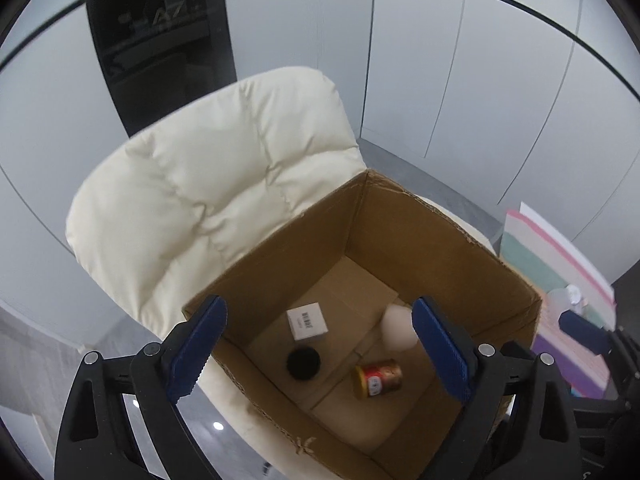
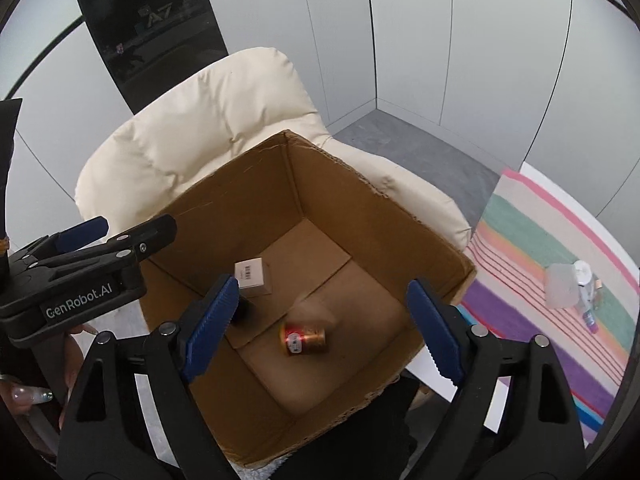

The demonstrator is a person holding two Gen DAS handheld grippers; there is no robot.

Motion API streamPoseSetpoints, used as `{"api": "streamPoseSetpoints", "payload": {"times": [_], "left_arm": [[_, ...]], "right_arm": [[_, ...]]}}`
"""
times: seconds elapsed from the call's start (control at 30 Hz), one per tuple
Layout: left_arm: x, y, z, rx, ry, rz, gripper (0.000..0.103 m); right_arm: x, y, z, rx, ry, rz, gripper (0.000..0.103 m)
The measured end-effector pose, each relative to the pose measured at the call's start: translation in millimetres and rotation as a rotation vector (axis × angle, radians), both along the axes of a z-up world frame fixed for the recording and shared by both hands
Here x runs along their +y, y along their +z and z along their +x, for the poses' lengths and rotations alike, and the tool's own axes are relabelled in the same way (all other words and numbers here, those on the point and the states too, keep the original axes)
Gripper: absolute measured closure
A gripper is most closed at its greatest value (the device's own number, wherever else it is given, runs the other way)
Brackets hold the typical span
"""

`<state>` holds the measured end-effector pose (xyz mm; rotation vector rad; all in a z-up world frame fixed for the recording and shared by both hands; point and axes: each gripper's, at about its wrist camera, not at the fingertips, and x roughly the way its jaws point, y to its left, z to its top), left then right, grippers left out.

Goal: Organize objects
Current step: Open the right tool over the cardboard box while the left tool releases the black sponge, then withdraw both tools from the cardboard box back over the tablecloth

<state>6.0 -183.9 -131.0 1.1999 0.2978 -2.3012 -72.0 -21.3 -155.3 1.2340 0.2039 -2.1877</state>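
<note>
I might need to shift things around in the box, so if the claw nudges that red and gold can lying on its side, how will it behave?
The red and gold cylindrical can lies on its side on the flat cardboard box floor, so it will probably roll. It looks rigid, so unlikely to deform.

A cream padded chair point(image 2: 208, 120) carries an open cardboard box point(image 2: 240, 200) on its seat. On the box floor lie a small white barcoded carton point(image 2: 251, 276), a black round lid point(image 1: 303, 363) just near of it, a red and gold can point(image 2: 305, 338) on its side, and a pale blurred object point(image 1: 396, 326) to the right. Further right, a striped cloth point(image 2: 540, 240) bears a clear container point(image 2: 562, 285) and small bottles point(image 2: 586, 280)
</note>
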Motion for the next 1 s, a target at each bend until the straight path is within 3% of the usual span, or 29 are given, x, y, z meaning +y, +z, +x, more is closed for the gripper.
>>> {"api": "streamPoseSetpoints", "payload": {"times": [0.6, 1.0], "left_arm": [[4, 0, 2, -0.022, -0.016, -0.018, 0.008], [8, 17, 29, 0.0, -0.026, 0.003, 0.008]], "right_arm": [[16, -3, 3, -0.01, -0.028, 0.014, 0.015], [31, 11, 25, 0.008, -0.055, 0.024, 0.015]]}}
